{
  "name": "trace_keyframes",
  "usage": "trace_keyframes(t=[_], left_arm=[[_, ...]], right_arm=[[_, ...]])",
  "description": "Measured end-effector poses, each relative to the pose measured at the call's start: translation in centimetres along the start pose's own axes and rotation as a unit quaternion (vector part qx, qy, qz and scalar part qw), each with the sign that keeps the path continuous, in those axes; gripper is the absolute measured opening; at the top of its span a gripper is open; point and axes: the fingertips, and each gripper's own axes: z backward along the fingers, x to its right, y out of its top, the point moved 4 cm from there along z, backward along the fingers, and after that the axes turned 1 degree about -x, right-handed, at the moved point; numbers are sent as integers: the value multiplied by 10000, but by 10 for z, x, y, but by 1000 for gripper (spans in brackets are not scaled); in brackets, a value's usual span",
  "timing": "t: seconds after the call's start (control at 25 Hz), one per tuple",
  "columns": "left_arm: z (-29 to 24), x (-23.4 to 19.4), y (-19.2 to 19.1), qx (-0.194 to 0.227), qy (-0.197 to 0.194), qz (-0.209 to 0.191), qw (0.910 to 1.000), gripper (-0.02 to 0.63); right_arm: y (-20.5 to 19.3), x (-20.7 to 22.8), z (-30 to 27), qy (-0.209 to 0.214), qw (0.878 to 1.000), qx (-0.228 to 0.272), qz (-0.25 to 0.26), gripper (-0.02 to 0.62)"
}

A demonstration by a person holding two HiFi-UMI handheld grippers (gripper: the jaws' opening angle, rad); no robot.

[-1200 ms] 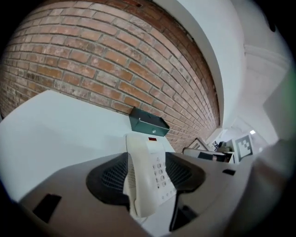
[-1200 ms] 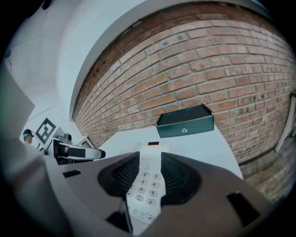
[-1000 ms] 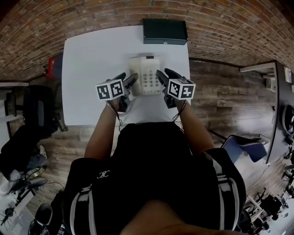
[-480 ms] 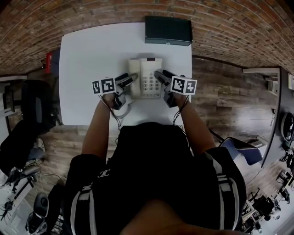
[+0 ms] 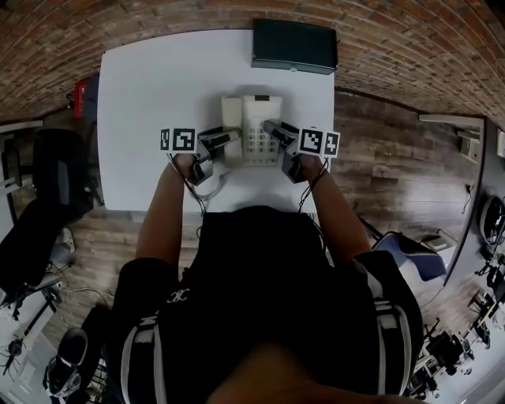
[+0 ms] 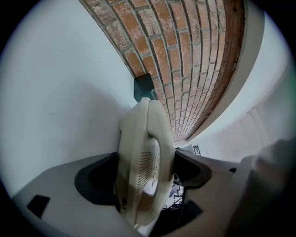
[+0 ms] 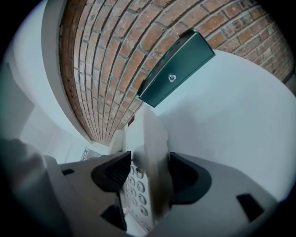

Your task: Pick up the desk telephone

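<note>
Desk telephone [image 5: 252, 130] sits flat on the white surface [image 5: 150, 95]. My guess is it's light, hard, slick plastic with a loose handset [image 6: 141, 157], so I'd pinch the base low on both side edges. Head view shows left gripper [image 5: 225, 140] and right gripper [image 5: 274, 131] flanking it. Only the gripper views show the jaws, which have just been opening, loose around the handset edge and the keypad [image 7: 135, 187] edge, not squeezing.

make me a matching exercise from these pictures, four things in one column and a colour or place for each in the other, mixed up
Things:
1 desk telephone
2 box
3 table
4 wall

Descriptions:
a red brick
b plain white
c dark green, at the table's far edge
d cream, with a keypad

Pairs: 1-d; 2-c; 3-b; 4-a
</note>
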Motion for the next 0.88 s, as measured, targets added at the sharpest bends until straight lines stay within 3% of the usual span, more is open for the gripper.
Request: trace_keyframes(t=[0.24, 0.48, 0.88], left_arm=[[-1, -1, 2, -264, -159, -21, 9995, 362], [0, 2, -1, -214, -21, -14, 9998, 362], [12, 20, -16, -158, -171, -244, 9994, 362]], right_arm=[[-2, 2, -2, 82, 9998, -74, -188, 225], [-4, -1, -1, 5, 9999, -87, -113, 225], [-10, -21, 14, 76, 9996, -179, 228, 225]])
